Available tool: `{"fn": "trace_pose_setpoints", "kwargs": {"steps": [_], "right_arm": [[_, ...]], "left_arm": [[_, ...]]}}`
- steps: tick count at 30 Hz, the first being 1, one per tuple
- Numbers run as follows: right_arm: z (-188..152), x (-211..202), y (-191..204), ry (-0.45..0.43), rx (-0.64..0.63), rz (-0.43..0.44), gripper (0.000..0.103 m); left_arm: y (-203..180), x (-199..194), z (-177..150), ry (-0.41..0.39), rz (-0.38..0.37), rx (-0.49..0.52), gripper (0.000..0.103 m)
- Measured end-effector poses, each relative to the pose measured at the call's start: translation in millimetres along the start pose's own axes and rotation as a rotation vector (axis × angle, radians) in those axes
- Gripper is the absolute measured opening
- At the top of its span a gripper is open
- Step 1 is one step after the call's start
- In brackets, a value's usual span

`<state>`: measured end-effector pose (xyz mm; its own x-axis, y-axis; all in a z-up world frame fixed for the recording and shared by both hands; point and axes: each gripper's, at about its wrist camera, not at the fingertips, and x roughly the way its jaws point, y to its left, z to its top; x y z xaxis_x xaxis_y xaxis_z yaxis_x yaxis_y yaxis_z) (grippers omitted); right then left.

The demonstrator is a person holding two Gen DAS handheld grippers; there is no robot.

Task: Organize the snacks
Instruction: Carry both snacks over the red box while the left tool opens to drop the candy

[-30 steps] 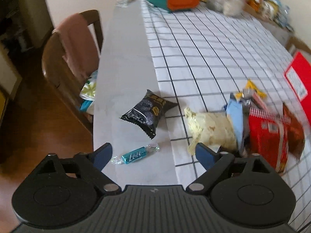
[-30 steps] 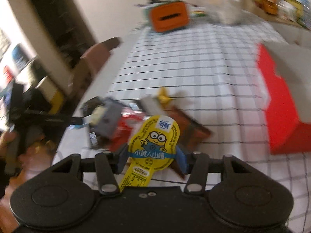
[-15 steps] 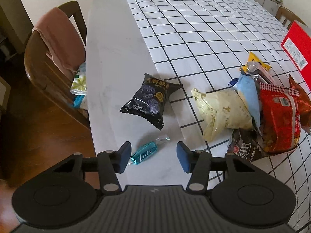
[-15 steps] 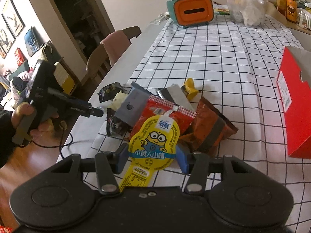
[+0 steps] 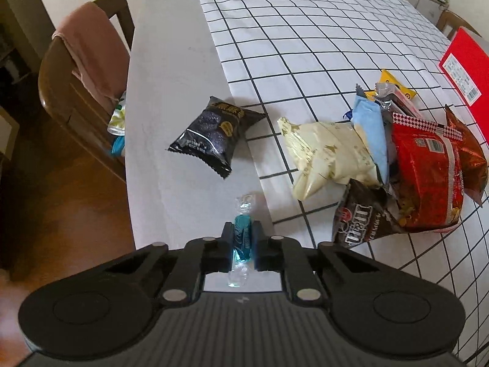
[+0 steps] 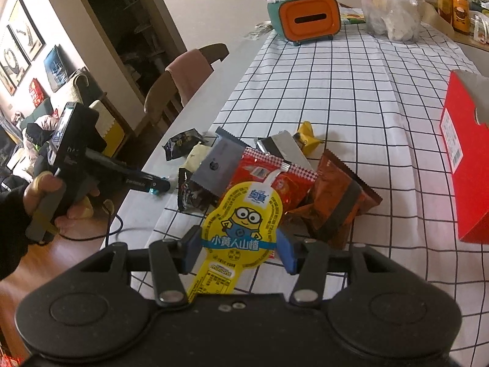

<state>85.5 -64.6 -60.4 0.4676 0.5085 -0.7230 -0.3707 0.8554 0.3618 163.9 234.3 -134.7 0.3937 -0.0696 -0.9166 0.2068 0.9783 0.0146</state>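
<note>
Across the table (image 5: 171,98), a white cloth with a black grid (image 5: 305,30) covers most of the top, leaving a bare strip along the chair side. At the right edge a red box (image 6: 464,165) is cut off in both views; its white label is too small to read. Only the right wrist view shows the orange and teal box (image 6: 308,18) at the far end and the person's hand (image 6: 45,192) around the left tool's handle. The snack pile (image 5: 412,165) hides much of itself: a brown M&M's bag (image 5: 363,220) pokes out from under a red bag (image 5: 428,180), readable only from the left wrist view. A black packet (image 5: 214,134) lies apart on the bare strip. The right gripper (image 6: 238,244) is clamped partway closed on a yellow Minions pouch (image 6: 244,223) printed "小黄人山楂". The left gripper (image 5: 243,241) has closed tight on a teal wrapped candy (image 5: 243,238) near the table's near edge; its lettering is unclear.
</note>
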Motion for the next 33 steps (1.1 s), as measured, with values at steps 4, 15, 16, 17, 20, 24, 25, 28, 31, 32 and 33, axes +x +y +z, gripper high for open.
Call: {"fn": "trace_pose_setpoints", "kwargs": {"steps": [4, 15, 16, 17, 20, 24, 25, 28, 31, 32, 33], "right_arm": [[0.1, -3.5, -3.9, -0.01, 0.018, -0.008, 0.051], [6.8, -27.8, -17.9, -0.073, 0.034, -0.016, 0.051], [7.4, -30.9, -20.2, -0.076, 0.033, -0.017, 0.051], [8.1, -33.4, -22.1, -0.078, 0.03, -0.02, 0.051], [9.9, -44.0, -30.3, -0.09, 0.024, -0.022, 0.051], [14.2, -60.6, -44.7, -0.114, 0.012, -0.032, 0.051], [15.7, -65.1, -49.2, -0.121, 0.009, -0.034, 0.051], [21.5, -79.1, -65.2, -0.143, 0.011, -0.041, 0.051], [27.7, -93.9, -83.8, -0.163, 0.012, -0.054, 0.051], [29.6, -99.0, -90.2, -0.168, 0.012, -0.06, 0.051], [31.1, -104.1, -97.1, -0.172, 0.013, -0.065, 0.051]], "left_arm": [[-6.1, -3.0, -4.8, -0.009, 0.021, -0.021, 0.011], [-19.5, -45.4, -5.2, -0.086, 0.016, -0.095, 0.011], [-22.4, -50.9, -3.7, -0.097, 0.015, -0.099, 0.011], [-25.5, -56.0, -2.8, -0.105, 0.011, -0.103, 0.011], [-39.3, -71.1, 0.0, -0.125, 0.01, -0.112, 0.011], [-67.2, -93.9, 8.5, -0.162, 0.011, -0.096, 0.011], [-74.8, -99.5, 11.0, -0.171, 0.012, -0.091, 0.011], [-98.3, -114.4, 19.1, -0.199, 0.009, -0.084, 0.011], [-124.9, -128.3, 29.3, -0.231, -0.004, -0.074, 0.011], [-134.1, -132.2, 33.0, -0.238, -0.008, -0.068, 0.011], [-144.2, -135.6, 36.0, -0.245, -0.011, -0.06, 0.011]]}}
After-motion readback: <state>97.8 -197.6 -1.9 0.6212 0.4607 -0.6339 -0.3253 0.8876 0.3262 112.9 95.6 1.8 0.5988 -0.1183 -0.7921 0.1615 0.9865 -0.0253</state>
